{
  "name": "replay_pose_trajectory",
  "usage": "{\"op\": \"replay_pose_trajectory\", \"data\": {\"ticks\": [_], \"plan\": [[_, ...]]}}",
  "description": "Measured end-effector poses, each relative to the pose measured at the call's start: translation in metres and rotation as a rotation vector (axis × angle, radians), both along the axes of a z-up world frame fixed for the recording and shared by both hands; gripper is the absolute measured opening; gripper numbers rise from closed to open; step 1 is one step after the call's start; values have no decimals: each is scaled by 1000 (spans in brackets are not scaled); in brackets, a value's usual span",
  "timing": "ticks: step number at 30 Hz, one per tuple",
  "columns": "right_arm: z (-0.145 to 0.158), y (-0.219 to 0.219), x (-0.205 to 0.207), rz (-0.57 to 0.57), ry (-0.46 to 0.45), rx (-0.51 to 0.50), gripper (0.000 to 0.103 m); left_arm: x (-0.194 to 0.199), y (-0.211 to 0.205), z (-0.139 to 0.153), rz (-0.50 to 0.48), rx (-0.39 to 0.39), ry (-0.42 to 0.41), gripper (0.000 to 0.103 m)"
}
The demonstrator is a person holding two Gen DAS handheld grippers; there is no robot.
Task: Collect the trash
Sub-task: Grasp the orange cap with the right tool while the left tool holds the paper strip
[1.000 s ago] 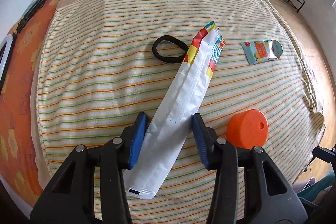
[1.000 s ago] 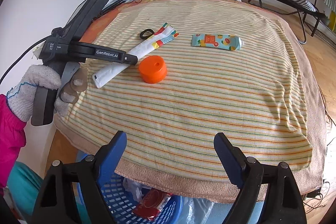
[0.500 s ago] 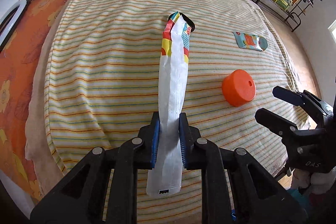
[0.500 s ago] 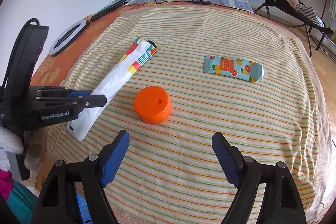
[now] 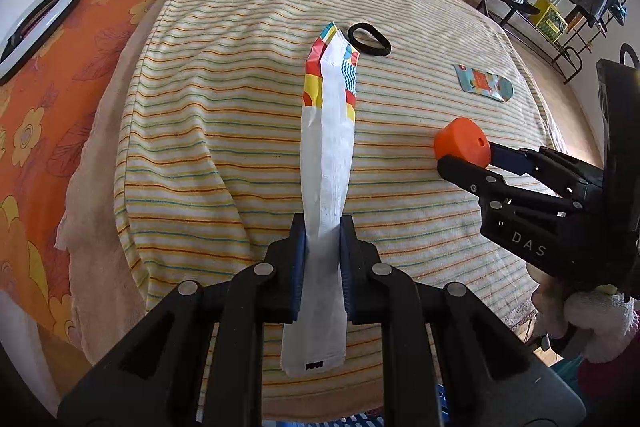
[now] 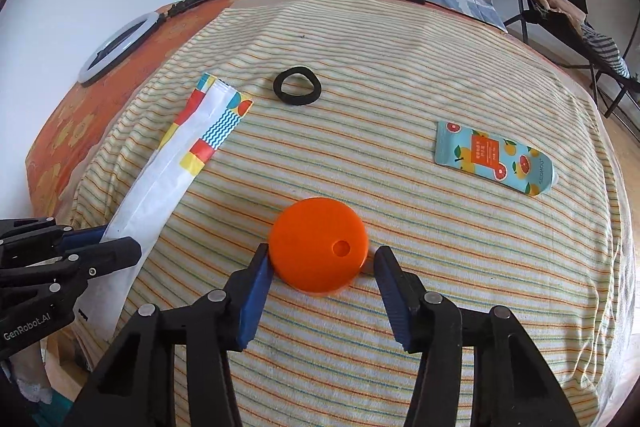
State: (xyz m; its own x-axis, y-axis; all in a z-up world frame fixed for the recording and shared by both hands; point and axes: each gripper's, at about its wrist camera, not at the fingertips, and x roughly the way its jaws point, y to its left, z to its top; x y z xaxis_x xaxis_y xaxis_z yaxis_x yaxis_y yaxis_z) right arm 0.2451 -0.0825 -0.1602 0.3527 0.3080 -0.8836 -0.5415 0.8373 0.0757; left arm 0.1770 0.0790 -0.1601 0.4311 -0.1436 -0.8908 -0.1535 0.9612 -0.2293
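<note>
My left gripper [image 5: 322,227] is shut on a long white wrapper [image 5: 328,155] with a colourful end, which lies along the striped cloth [image 5: 224,99]; it also shows in the right wrist view [image 6: 160,179]. My right gripper [image 6: 320,259] is open, with its fingers on either side of an orange round lid [image 6: 318,250], the left pad touching it. The lid [image 5: 464,143] and right gripper [image 5: 468,163] show in the left wrist view. A teal tube with an orange-fruit print [image 6: 496,157] lies to the right.
A black hair tie [image 6: 297,85] lies beyond the wrapper's end. A white ring light [image 6: 110,47] lies on the orange sheet at the left. A folding chair with clothes [image 6: 560,3] stands at the far right. A blue basket rim [image 5: 360,421] shows below the bed's edge.
My right gripper has moved forward and down to straddle the orange lid. My left gripper stays shut on the wrapper, which has shifted off the hair tie.
</note>
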Motion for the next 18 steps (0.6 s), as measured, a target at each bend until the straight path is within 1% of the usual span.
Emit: {"op": "replay_pose_trajectory", "data": {"ticks": [2,8,13,18], "plan": [[2,2,-3,4,-14,-15,47,-3,2,2,7,-6,-5,13],[14,-4,-12,12,-48,-13,47,-15,1,11,18,-12,-21,13],[27,-21,-22,-12,-42,27,47,-31,-6,21,17,-29,-33,12],[43,-43,-38,-23,-34,69,47,-56,-18,32,-5,-37,-44,12]]}}
